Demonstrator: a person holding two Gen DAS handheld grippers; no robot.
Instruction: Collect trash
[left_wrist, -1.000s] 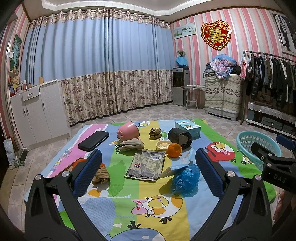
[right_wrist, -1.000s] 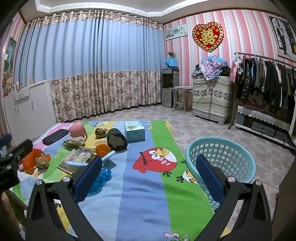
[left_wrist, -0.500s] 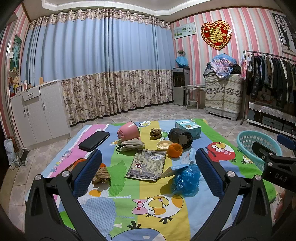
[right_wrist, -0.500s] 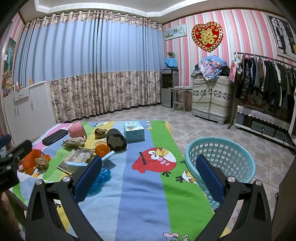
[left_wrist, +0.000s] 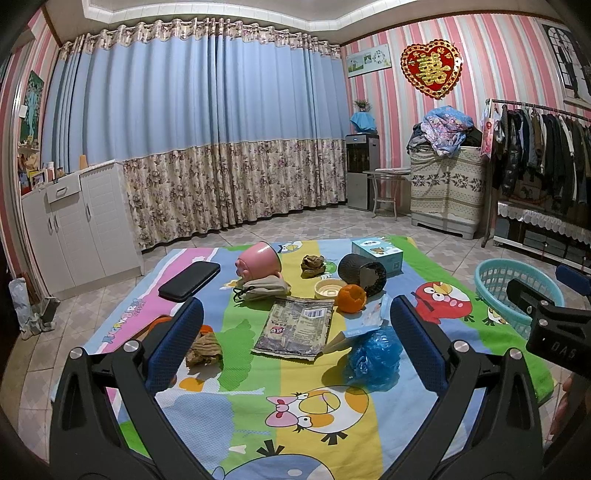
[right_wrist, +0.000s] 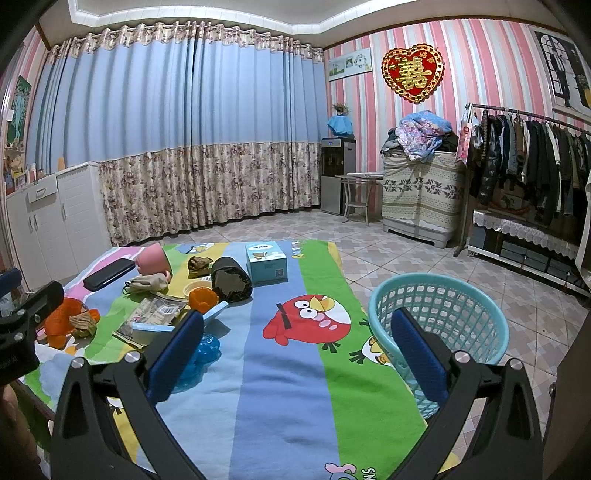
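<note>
Trash lies on a cartoon mat (left_wrist: 236, 398): a flat foil wrapper (left_wrist: 295, 326), a crumpled blue plastic bag (left_wrist: 373, 356), an orange peel (left_wrist: 351, 298), brown crumpled paper (left_wrist: 203, 349) and a white paper scrap (left_wrist: 369, 319). A teal basket (right_wrist: 439, 317) stands on the floor at the mat's right edge. My left gripper (left_wrist: 295, 347) is open and empty above the near part of the mat. My right gripper (right_wrist: 295, 350) is open and empty, between the blue bag (right_wrist: 199, 356) and the basket.
Also on the mat are a pink pot (left_wrist: 260, 262), a black case (left_wrist: 190, 278), a black cylinder (left_wrist: 362, 273), a tissue box (left_wrist: 376, 254), a beige pouch (left_wrist: 262, 288) and a small white dish (left_wrist: 328, 288). White cabinets (left_wrist: 74, 225) stand left, a clothes rack (right_wrist: 532, 177) right.
Both views have shifted only very slightly. Both grippers stay open and nothing on the mat has moved.
</note>
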